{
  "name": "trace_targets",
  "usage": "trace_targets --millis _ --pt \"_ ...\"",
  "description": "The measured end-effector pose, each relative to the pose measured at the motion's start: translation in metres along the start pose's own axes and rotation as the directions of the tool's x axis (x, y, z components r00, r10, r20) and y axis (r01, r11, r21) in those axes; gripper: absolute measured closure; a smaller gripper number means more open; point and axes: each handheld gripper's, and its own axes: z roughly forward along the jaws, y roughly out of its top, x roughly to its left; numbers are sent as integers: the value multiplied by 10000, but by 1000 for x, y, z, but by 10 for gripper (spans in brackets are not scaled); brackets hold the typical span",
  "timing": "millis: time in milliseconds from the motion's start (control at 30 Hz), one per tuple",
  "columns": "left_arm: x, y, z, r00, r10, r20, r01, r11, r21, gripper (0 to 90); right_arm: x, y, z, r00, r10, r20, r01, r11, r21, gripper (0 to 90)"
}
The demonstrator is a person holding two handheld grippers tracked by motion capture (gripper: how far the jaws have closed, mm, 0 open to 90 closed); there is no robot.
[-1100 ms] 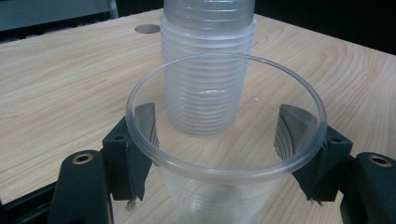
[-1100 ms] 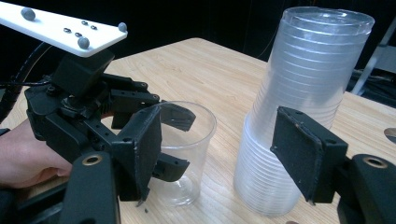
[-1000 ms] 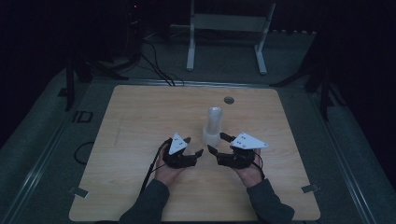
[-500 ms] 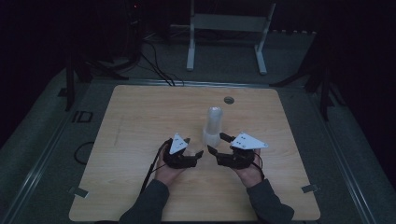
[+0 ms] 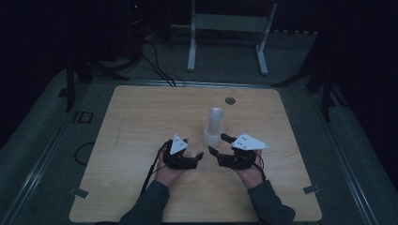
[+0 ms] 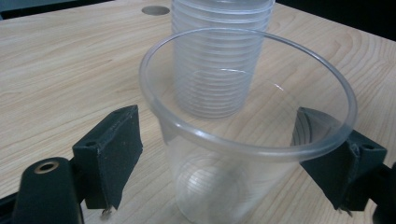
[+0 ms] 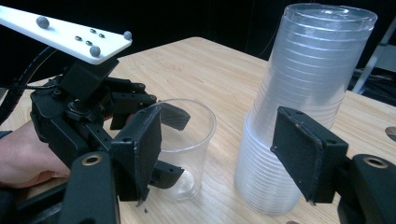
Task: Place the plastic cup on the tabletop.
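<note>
left claw (image 6: 219, 158) spread wide around a single clear cup (image 6: 247, 135) standing on the bench (image 5: 141, 122), pads apart from its wall. right claw (image 7: 229, 154) released, at 5 o'clock of the cup stack (image 7: 299, 107) beyond.

The single cup (image 6: 243, 140) stands between the jaws of the left gripper (image 5: 195, 149), with a gap at the left jaw. The stack of cups (image 5: 214, 126) stands just beyond it, blocking the far side. The right gripper (image 5: 220, 144) sits near the stack's right. The table (image 5: 136, 122) is bare to the left and far side, save a small hole (image 5: 229, 100).
</note>
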Motion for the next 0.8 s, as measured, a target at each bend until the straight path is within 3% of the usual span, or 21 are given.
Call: trace_targets --millis 800 --pt "3 -6 -12 9993 -352 121 355 9988 -329 145 0 0 0 10000 14 -12 -14 10000 3 320"
